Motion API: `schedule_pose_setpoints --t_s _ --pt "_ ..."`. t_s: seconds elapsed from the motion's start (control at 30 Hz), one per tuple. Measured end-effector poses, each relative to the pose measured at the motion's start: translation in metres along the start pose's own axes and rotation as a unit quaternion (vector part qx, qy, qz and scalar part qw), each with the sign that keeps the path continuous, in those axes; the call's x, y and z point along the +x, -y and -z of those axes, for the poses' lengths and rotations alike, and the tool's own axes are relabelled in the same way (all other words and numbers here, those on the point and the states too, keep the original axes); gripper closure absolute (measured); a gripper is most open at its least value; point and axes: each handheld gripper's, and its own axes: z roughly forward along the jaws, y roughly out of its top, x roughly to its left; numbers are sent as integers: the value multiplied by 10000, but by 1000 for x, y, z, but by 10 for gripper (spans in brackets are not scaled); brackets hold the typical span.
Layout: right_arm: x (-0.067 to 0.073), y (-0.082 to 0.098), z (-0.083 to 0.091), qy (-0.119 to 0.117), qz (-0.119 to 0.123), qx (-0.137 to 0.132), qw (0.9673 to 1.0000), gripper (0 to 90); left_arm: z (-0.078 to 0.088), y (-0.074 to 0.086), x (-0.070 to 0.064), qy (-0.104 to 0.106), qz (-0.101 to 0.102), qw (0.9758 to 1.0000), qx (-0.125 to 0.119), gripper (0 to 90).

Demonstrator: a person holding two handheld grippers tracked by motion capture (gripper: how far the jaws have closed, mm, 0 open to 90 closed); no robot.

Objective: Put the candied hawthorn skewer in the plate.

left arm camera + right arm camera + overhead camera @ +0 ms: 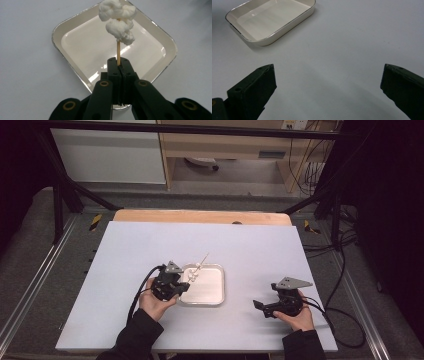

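A thin wooden skewer [118, 53] carries two white puffy lumps [119, 20], like marshmallows or popcorn. My left gripper [119, 65] is shut on the skewer's lower end and holds it above a cream-coloured square tray [82, 47]. From above, the left gripper [181, 284] sits at the tray's [212, 292] left edge, with the skewer [200, 264] slanting up and away over the tray's far left corner. My right gripper [261, 307] rests on the table to the right of the tray, its jaws wide apart with nothing between them. In the right gripper view the tray [272, 21] lies at upper left.
The white tabletop [150, 245] reaches out on all sides of the tray, with a wooden strip [200, 216] along its far edge. Black frame legs [60, 205] stand at both far corners. Cables [340, 285] run down the right side.
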Motion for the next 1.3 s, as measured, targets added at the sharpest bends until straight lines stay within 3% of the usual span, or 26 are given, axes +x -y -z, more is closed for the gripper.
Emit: schedule_pose_setpoints --t_s 0.23,0.67,0.93,1.3 --pt "0 0 1 -5 12 -12 10000 7 -16 -1 -3 -138 -79 9993 341 882" --pt "0 0 2 3 3 1 10000 7 -27 1 -10 -291 -263 9960 808 879" --pt "0 0 1 -13 3 0 10000 7 -31 1 -12 -312 -313 9951 879 868" --pt "1 0 1 -21 -9 9 10000 7 -21 1 -8 -327 -385 9965 668 617"
